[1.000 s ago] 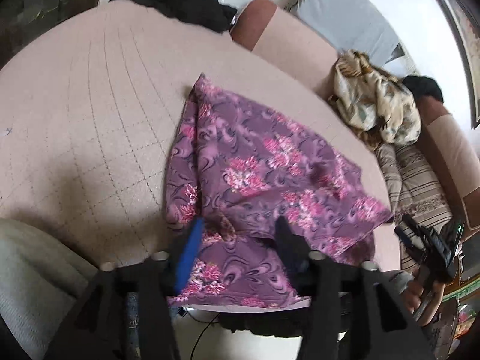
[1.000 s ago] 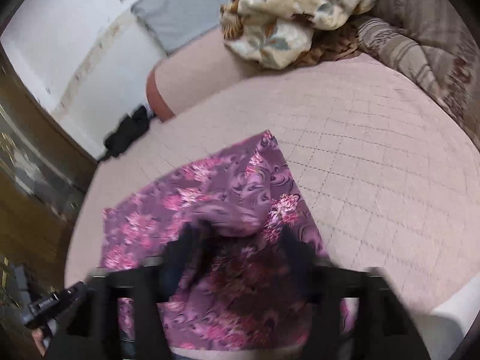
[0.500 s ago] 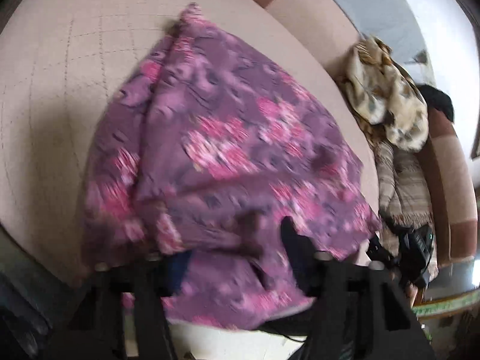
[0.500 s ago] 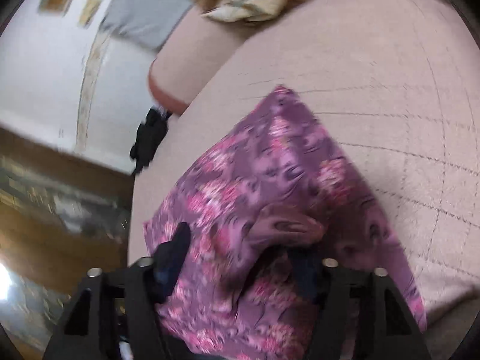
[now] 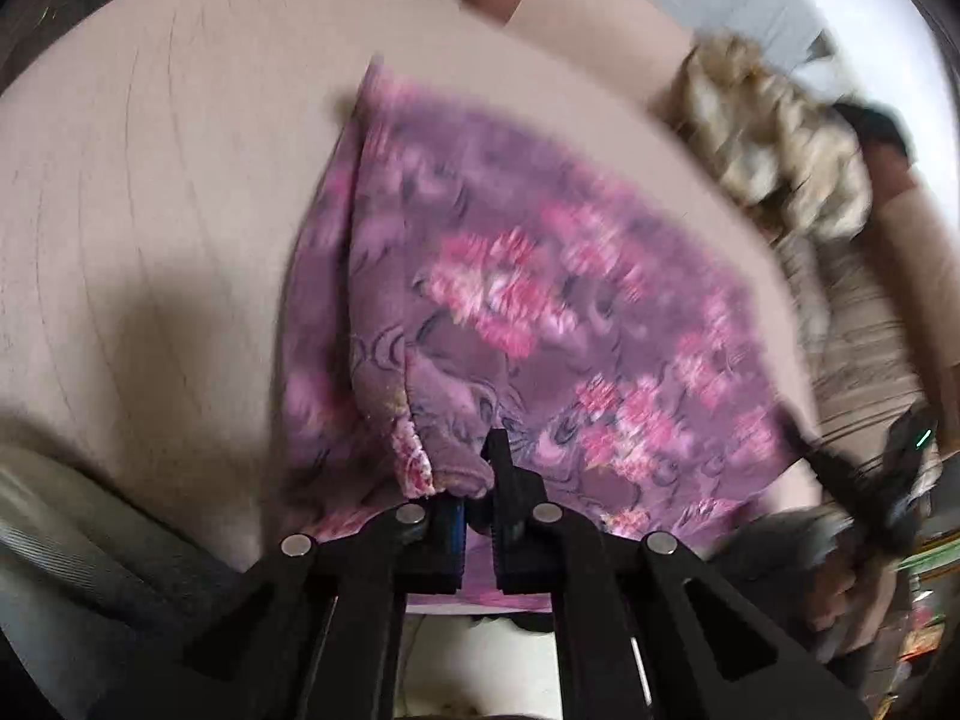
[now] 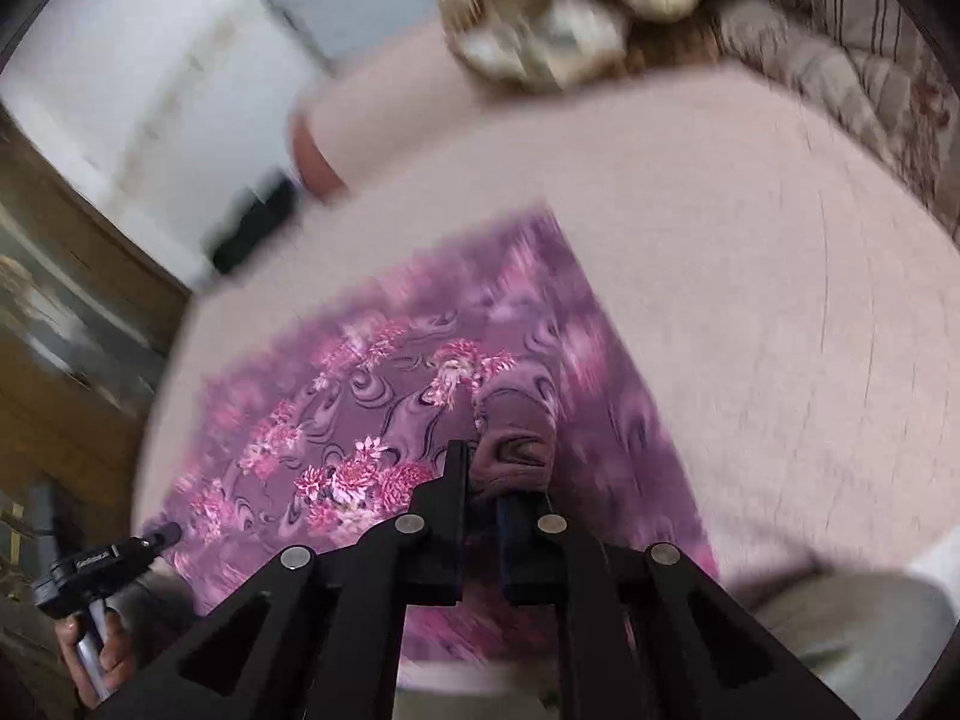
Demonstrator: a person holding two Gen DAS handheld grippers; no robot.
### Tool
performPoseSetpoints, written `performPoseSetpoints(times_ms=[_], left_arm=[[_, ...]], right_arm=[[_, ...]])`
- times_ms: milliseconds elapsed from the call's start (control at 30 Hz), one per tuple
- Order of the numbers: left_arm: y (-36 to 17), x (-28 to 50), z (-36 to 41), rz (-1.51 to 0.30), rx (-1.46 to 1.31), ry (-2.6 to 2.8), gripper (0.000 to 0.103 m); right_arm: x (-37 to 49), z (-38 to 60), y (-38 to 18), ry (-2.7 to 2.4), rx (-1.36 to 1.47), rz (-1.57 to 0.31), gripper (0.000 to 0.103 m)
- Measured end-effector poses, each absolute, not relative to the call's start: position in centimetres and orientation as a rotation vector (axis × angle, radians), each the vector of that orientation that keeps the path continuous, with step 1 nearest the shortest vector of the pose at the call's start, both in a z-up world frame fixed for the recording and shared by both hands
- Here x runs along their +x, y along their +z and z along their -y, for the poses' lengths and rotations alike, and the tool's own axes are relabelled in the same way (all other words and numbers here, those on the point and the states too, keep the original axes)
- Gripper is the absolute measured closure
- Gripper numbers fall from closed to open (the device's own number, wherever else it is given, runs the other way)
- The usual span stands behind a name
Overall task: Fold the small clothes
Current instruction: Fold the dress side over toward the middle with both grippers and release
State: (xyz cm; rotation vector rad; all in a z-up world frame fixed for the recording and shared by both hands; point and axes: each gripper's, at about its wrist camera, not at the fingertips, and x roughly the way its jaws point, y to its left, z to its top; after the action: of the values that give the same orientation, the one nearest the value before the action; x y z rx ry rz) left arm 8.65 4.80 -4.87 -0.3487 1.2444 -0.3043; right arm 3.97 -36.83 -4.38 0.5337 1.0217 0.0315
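The left claw [image 5: 474,498] is pinching a bunched edge of the purple floral cloth [image 5: 540,312], its two fingers drawn nearly together with a roll of fabric caught between them. The right claw [image 6: 483,480] is doing the same, clamping a gathered fold of the cloth [image 6: 390,396] between its closed-in fingers.

The cloth is lying spread on a pink quilted cushion [image 5: 150,180], stretching ahead of both claws and out to the right of the left one; its near edge is hanging over the cushion's front rim beneath the claws. In the right wrist view the cloth is reaching left of the claw, with bare cushion [image 6: 780,300] to the right.

Far ahead and to the right of the left claw, a crumpled beige patterned garment [image 5: 780,144] is sitting on striped fabric [image 5: 852,324]. The same garment [image 6: 570,6] is showing far ahead of the right claw. Both views are blurred by motion.
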Motion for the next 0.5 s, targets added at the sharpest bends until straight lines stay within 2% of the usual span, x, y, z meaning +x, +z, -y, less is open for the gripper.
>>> performPoseSetpoints(times_ms=[100, 200, 333, 500], left_arm=[[-4.7, 8.4, -5.4, -1.231, -0.409, -0.301, 0.097], [-3.8, 7.8, -5.1, -1.207, -0.367, -0.309, 0.097], [-5.0, 8.2, -4.5, -1.257, -0.335, -0.282, 0.097], [-2.1, 7.1, -4.9, -1.152, -0.324, -0.317, 0.097]], right_arm=[[5.0, 36.2, -6.2, -0.04, 0.48, -1.129, 0.095], [4.4, 35.9, -5.3, -0.061, 0.45, -1.1, 0.096], [4.9, 35.3, -6.7, -0.096, 0.417, -1.171, 0.096], [4.0, 35.2, -4.4, -0.119, 0.38, -1.063, 0.096]])
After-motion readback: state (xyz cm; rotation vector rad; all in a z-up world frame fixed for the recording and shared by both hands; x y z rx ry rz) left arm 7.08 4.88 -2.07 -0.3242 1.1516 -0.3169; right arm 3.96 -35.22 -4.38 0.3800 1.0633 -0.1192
